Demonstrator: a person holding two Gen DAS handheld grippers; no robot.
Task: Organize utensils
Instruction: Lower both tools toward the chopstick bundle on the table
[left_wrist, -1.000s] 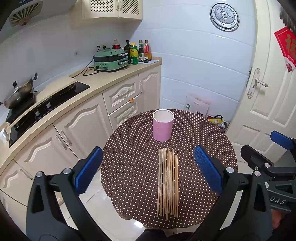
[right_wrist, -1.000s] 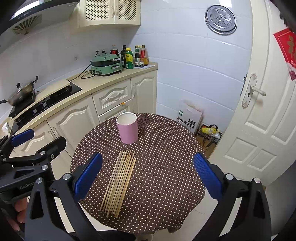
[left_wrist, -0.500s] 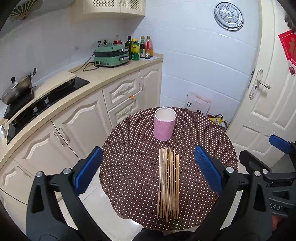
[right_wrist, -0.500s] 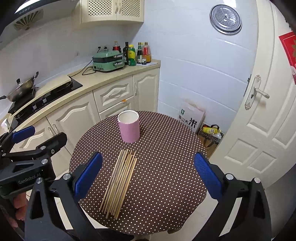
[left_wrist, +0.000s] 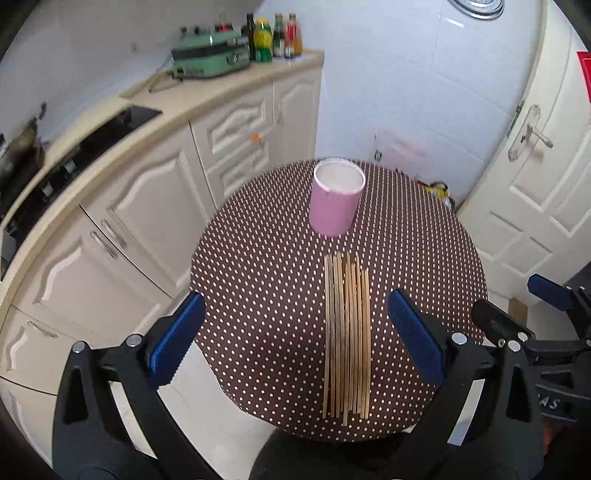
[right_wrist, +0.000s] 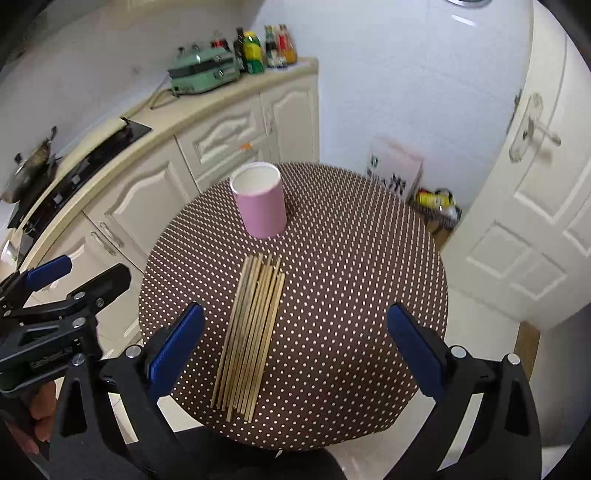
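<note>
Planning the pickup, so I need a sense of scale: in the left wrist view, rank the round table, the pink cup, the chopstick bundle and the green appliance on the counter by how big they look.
1. Round table
2. Chopstick bundle
3. Pink cup and green appliance: they look alike in extent, and the appliance stands much farther away, so I won't rank them.

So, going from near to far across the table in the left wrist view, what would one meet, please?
Left tongs → bundle of chopsticks → pink cup → far table edge.
</note>
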